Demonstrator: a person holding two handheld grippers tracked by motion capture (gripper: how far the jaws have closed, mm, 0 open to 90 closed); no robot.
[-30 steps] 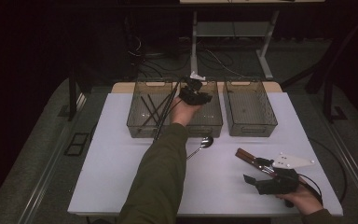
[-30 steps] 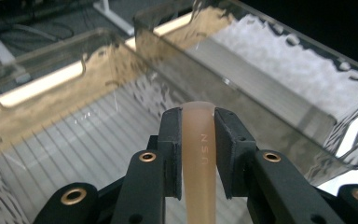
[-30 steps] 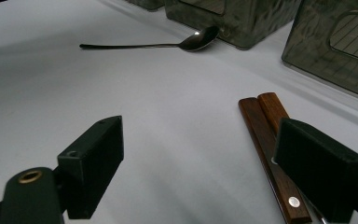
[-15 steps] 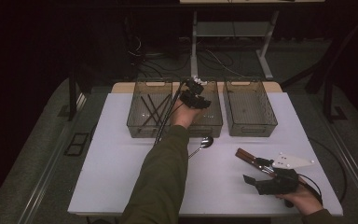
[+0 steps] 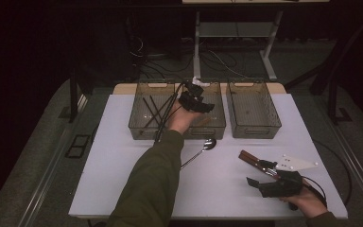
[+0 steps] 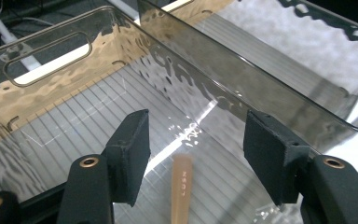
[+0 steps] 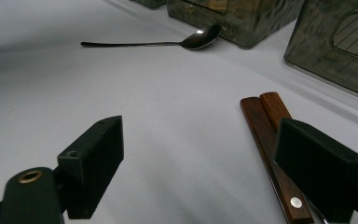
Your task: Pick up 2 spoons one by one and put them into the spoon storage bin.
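We record the left gripper (image 5: pixel 196 97) held over the middle bin (image 5: pixel 217 124) of three smoky clear bins at the far edge of the white counter (image 5: pixel 123 179). Its jaws have just been opening and now stand apart, pads touching nothing. In the left gripper view, a pale wooden stick (image 6: pixel 182 186) lies flat on the ribbed floor of that bin (image 6: pixel 51 135), below the gap between the jaws and free of both.

We list the left bin (image 5: pixel 139 124) as holding several thin dark sticks (image 5: pixel 152 109) laid crosswise, and the right bin (image 5: pixel 253 109) as standing just beside the middle one.

We note a metal spoon (image 5: pixel 203 147) on the counter just in front of the middle bin, bowl toward the bin, handle running toward the person's sleeve (image 5: pixel 151 184).

We find the right gripper (image 5: pixel 272 183) low over the near right part of the counter, jaws wide apart and gripping nothing. A wooden-handled utensil (image 5: pixel 251 159) lies on the counter beside it; in the right gripper view its brown riveted handle (image 7: pixel 270 135) runs along the inside of the right-hand jaw, and whether the pad touches it we cannot tell. The spoon (image 7: pixel 186 42) shows farther off in that view.
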